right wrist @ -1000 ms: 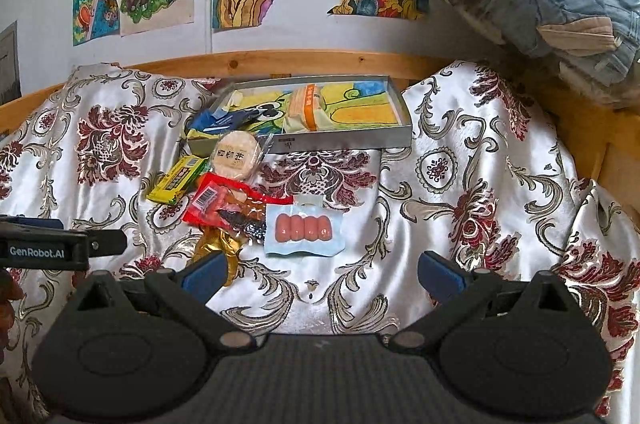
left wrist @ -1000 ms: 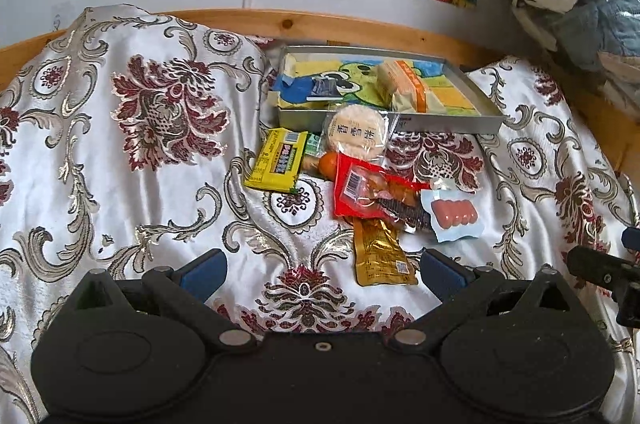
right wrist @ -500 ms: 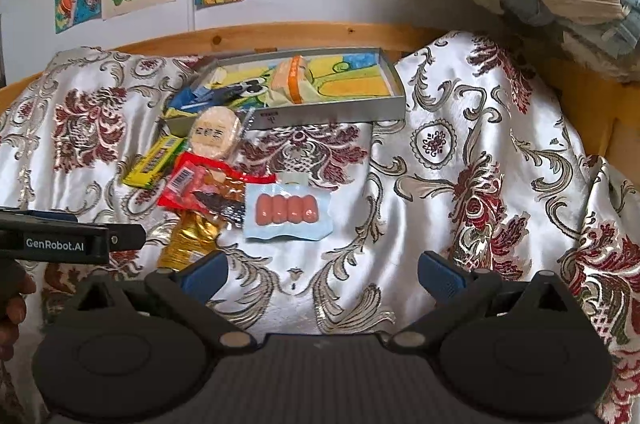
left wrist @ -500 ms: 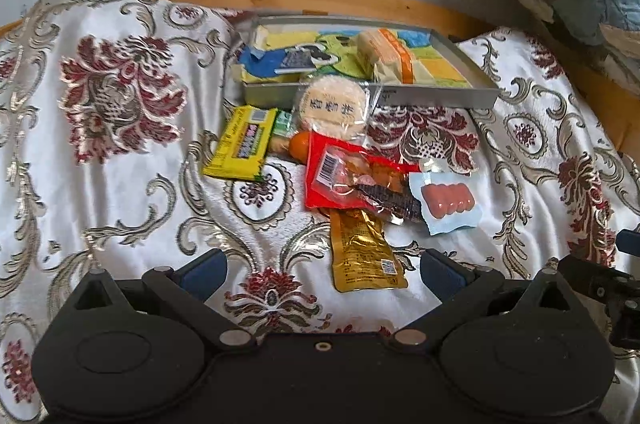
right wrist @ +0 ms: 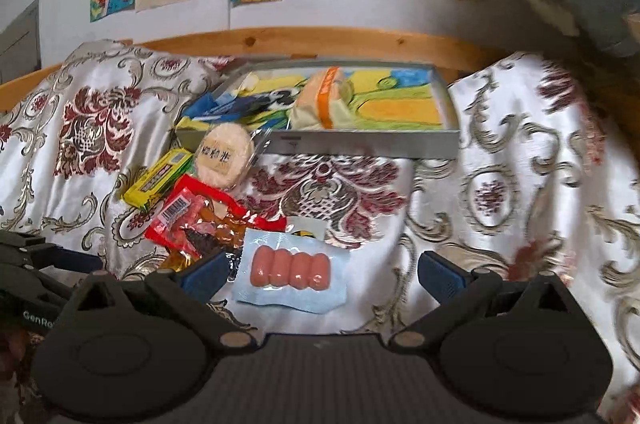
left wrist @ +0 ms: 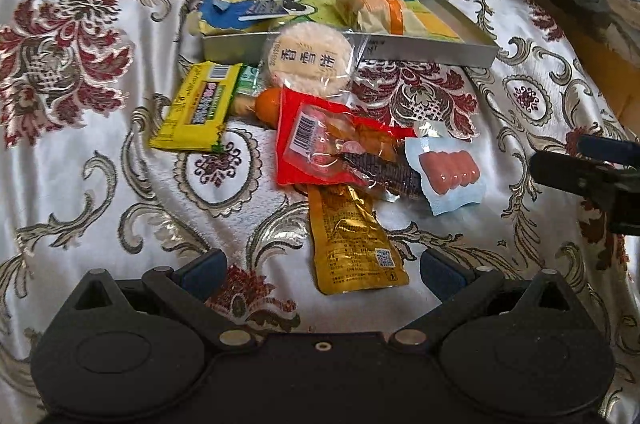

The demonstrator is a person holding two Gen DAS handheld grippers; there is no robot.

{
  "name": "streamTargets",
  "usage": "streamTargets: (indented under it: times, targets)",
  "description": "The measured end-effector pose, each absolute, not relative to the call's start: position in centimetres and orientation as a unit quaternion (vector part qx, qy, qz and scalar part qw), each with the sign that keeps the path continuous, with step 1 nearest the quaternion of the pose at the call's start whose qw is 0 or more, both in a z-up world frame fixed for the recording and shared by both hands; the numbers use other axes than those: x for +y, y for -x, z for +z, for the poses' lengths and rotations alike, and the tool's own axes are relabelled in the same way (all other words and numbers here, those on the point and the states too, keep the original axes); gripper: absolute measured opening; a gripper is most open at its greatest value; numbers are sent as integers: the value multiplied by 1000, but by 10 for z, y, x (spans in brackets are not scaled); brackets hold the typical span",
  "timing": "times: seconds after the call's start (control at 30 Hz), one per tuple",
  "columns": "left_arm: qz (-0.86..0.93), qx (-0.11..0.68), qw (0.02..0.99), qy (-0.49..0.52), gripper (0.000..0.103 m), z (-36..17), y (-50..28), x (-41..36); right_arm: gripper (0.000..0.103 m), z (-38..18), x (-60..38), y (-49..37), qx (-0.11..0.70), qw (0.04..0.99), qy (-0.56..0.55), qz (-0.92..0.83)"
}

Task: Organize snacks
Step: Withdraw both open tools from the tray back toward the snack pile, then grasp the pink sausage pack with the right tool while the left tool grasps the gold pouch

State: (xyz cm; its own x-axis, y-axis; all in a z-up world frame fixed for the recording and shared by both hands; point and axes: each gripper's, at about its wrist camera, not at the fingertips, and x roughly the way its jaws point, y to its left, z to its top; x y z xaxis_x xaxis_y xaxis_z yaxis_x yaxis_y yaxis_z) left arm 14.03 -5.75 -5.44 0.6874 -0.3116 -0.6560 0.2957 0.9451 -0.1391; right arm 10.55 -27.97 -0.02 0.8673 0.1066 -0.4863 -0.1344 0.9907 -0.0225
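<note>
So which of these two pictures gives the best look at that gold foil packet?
The left wrist view: the gold foil packet lies in full sight there, its printed back facing up, its top tucked under the red packet. In the right wrist view only a sliver shows behind a gripper finger.

round rice cracker pack [left wrist: 309,59]: 3 large dark Chinese characters across its face, reading 香雪饼 as far as the print allows; the same 3 show in the right wrist view [right wrist: 225,155].
red snack pack [left wrist: 320,143]: white barcode sticker at its upper left; digits too small to read.
gold pouch [left wrist: 352,248]: QR code near its lower right corner and lines of small print, not legible.
yellow packet [left wrist: 198,105]: barcode at its top edge and a dark banner with lettering, blurred beyond reading.
left hand-held gripper [right wrist: 36,318]: white lettering "GenRo", cut off by the right one's body.
tray [right wrist: 360,145]: small mark on front wall, unreadable.
</note>
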Motion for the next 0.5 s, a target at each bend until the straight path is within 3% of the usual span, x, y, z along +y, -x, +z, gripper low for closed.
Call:
streamTargets:
  times: [0.5]
  targets:
    - [-179, 375, 908, 44, 102, -70, -165, -58, 103, -31, -278, -166, 306, 947, -23, 98]
